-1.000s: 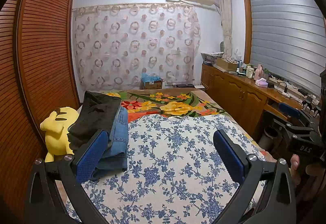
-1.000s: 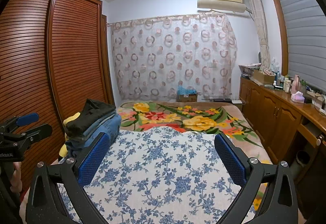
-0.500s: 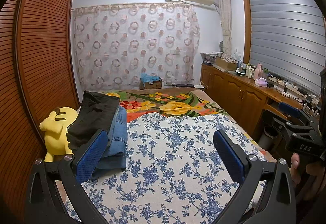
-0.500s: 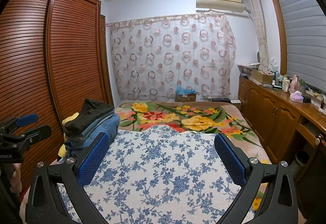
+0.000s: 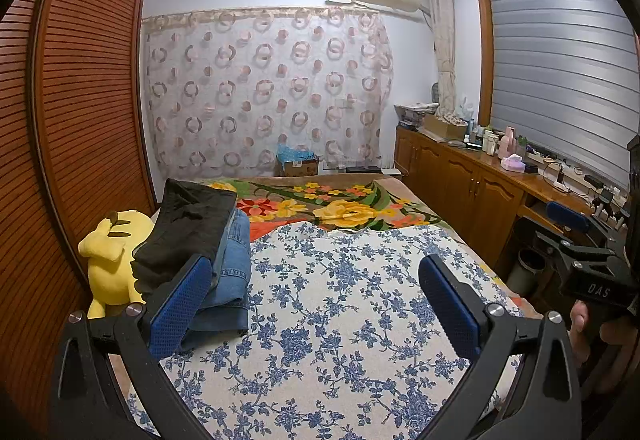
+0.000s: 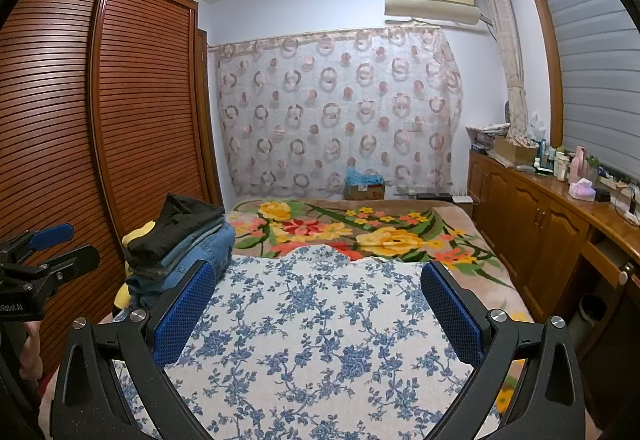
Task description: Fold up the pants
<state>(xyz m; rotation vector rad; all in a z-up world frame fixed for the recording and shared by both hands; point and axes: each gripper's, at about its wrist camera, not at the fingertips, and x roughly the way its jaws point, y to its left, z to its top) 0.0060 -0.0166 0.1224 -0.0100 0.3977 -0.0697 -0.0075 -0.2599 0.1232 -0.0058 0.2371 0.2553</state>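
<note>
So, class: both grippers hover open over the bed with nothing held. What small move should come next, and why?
Probably swing the left gripper toward the stack of pants at the bed's left edge: it is nearest, open and empty, like the right gripper.

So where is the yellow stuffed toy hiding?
In the left wrist view the yellow stuffed toy sits at the bed's left edge, wedged between the brown slatted wardrobe and the stack of folded pants.

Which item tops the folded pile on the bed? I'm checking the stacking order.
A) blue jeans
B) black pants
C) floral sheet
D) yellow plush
B: the black pants lie on top of the blue jeans, while the yellow plush sits beside the pile, toward the wardrobe.
</note>
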